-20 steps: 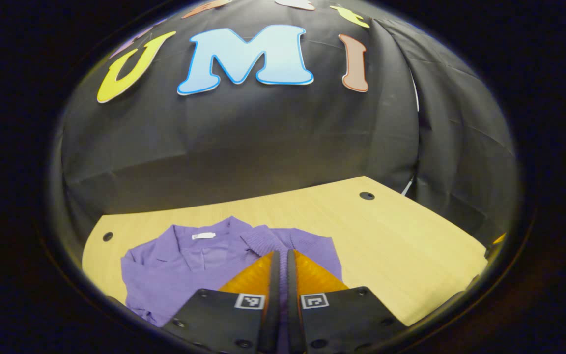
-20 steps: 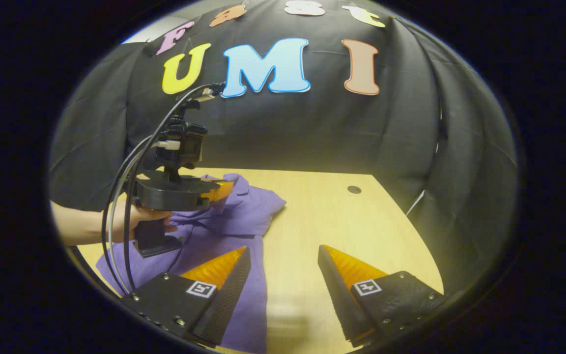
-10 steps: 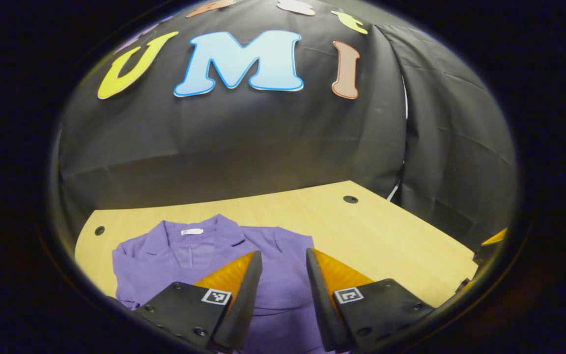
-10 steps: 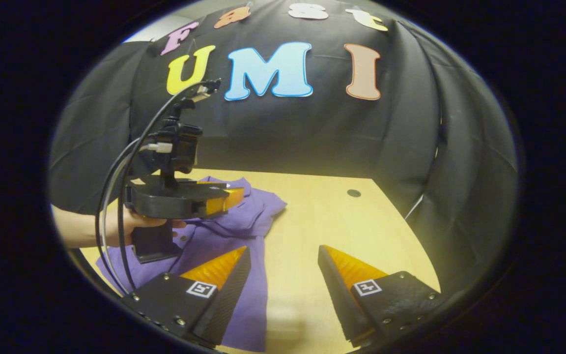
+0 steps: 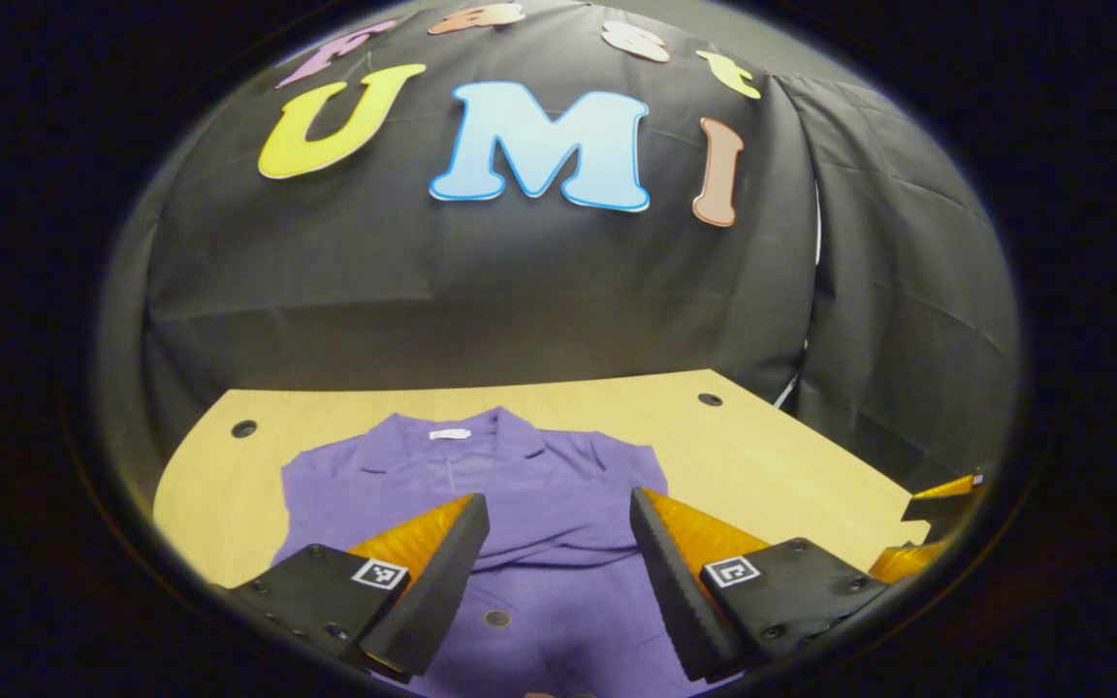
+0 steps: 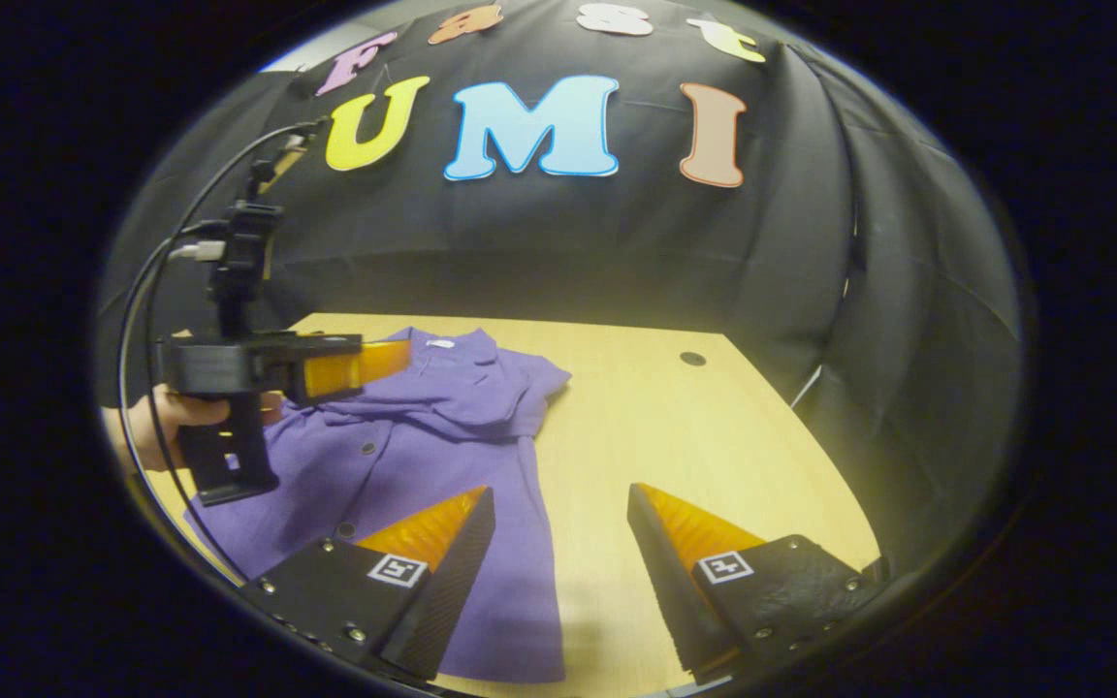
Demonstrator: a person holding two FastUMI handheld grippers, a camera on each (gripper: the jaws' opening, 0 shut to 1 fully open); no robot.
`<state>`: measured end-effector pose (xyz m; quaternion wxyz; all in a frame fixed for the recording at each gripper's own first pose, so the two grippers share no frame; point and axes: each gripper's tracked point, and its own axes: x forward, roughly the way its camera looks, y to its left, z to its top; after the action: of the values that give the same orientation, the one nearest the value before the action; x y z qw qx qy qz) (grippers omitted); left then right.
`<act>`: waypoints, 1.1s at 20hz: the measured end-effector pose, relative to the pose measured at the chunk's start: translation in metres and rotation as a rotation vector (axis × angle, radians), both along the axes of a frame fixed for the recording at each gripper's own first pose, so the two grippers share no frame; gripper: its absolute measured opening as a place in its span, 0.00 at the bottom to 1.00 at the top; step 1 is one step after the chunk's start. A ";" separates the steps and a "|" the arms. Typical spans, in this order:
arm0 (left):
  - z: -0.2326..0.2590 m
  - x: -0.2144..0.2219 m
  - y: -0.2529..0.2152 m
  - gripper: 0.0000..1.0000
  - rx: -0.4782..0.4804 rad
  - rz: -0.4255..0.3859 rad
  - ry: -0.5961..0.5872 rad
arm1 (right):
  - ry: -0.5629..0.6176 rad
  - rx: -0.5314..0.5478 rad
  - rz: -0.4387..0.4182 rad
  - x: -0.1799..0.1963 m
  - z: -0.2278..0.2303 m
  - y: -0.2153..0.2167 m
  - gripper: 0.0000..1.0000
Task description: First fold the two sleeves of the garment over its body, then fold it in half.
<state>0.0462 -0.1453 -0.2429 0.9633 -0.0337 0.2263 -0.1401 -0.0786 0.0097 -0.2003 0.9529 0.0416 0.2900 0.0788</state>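
A purple button-up garment point(image 5: 520, 504) lies flat on the wooden table point(image 5: 772, 465), collar toward the wall, with both sleeves lying folded across its chest point(image 6: 442, 393). My left gripper point(image 5: 558, 509) hovers open above the garment's middle, nothing between its fingers. In the right gripper view the left gripper point(image 6: 365, 364) hangs above the garment's left part, held by a hand point(image 6: 146, 417). My right gripper point(image 6: 558, 504) stands open over the garment's right hem edge and the bare table point(image 6: 694, 436). The right gripper's fingertips point(image 5: 941, 485) peek in at the far right of the left gripper view.
Black cloth walls close the booth behind and to the right. The table has round cable holes point(image 5: 711, 399) near its back corners point(image 5: 244, 428). Cables point(image 6: 146, 320) trail from the left gripper. Bare wood lies to the right of the garment.
The left gripper let go of the sleeve, opened wide, and drew back and up toward the garment's left. The sleeve now lies over the chest. The right gripper stayed open, nearly still.
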 end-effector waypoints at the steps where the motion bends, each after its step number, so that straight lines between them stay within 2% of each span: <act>1: -0.001 -0.012 0.014 0.93 0.015 0.003 -0.002 | 0.007 -0.001 -0.015 -0.004 -0.003 0.001 0.86; 4: -0.005 -0.051 0.052 0.93 0.041 0.004 0.002 | 0.026 -0.008 -0.071 -0.021 -0.007 0.002 0.88; 9: -0.021 -0.113 0.106 0.95 0.043 0.012 0.041 | 0.047 -0.023 -0.133 -0.043 -0.011 0.004 0.84; 10: -0.026 -0.123 0.117 0.93 0.050 0.023 0.053 | 0.050 -0.017 -0.137 -0.047 -0.012 0.006 0.86; 15: -0.042 -0.170 0.160 0.95 0.049 0.074 0.085 | 0.103 -0.006 -0.126 -0.064 -0.031 0.017 0.86; 18: -0.054 -0.197 0.185 0.93 0.082 0.101 0.104 | 0.139 -0.005 -0.110 -0.075 -0.043 0.019 0.86; 20: -0.059 -0.213 0.197 0.97 0.083 0.114 0.120 | 0.155 0.000 -0.110 -0.081 -0.049 0.018 0.86; 22: -0.072 -0.230 0.213 0.95 0.090 0.134 0.143 | 0.171 0.010 -0.111 -0.085 -0.055 0.015 0.86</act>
<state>-0.1840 0.0674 -0.3146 0.9524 -0.0152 0.2979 -0.0623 -0.1639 0.0247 -0.2553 0.9273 0.0692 0.3671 0.0234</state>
